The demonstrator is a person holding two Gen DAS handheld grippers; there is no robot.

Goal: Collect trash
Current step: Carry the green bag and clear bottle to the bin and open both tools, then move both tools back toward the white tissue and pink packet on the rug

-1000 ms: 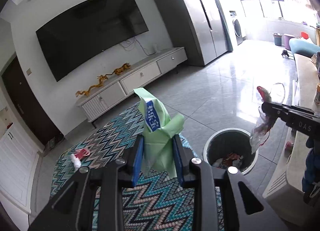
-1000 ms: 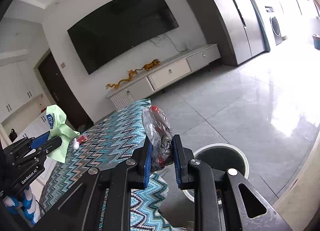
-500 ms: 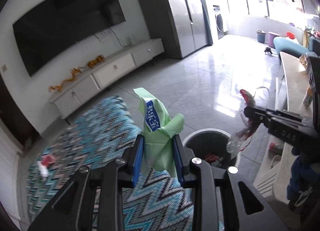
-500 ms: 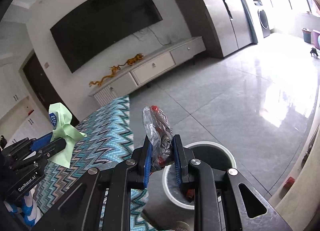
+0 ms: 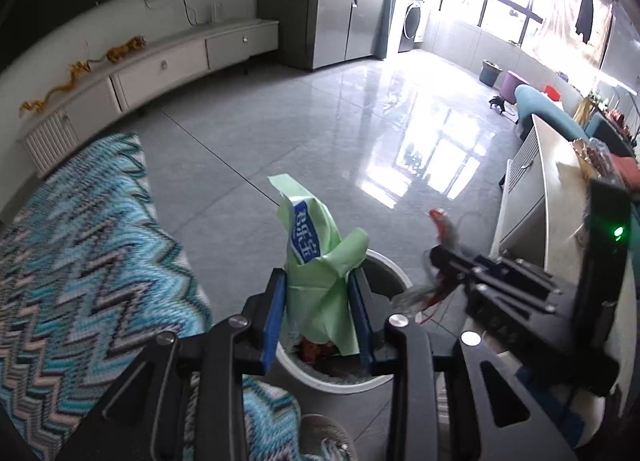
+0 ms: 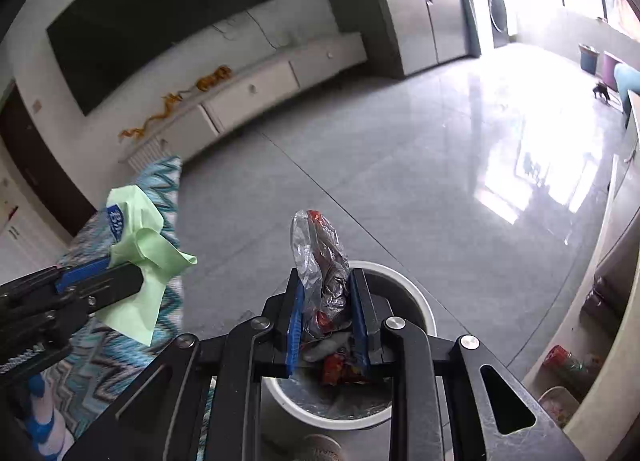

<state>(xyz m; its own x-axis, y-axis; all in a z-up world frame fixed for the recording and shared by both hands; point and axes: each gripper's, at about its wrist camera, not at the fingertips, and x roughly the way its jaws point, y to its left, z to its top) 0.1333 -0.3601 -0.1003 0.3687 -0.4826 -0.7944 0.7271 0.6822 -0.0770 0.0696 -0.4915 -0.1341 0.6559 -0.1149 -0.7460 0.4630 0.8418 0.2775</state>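
Left gripper [image 5: 318,309]: clamped on a green wrapper [image 5: 316,261] that stands up between its blue pads.
Right gripper [image 6: 326,317]: clamped on a clear crumpled bag [image 6: 322,273] with red scraps inside.
Trash bin [image 6: 420,309]: white-rimmed, on the floor directly below and ahead of both grippers, with trash already inside.
Zigzag rug [image 5: 80,261]: to the left of the left gripper.
Counter [image 5: 556,189]: to the right of the right gripper.

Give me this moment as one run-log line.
left gripper: shut on green wrapper | right gripper: shut on clear plastic wrapper | both above trash bin | not released
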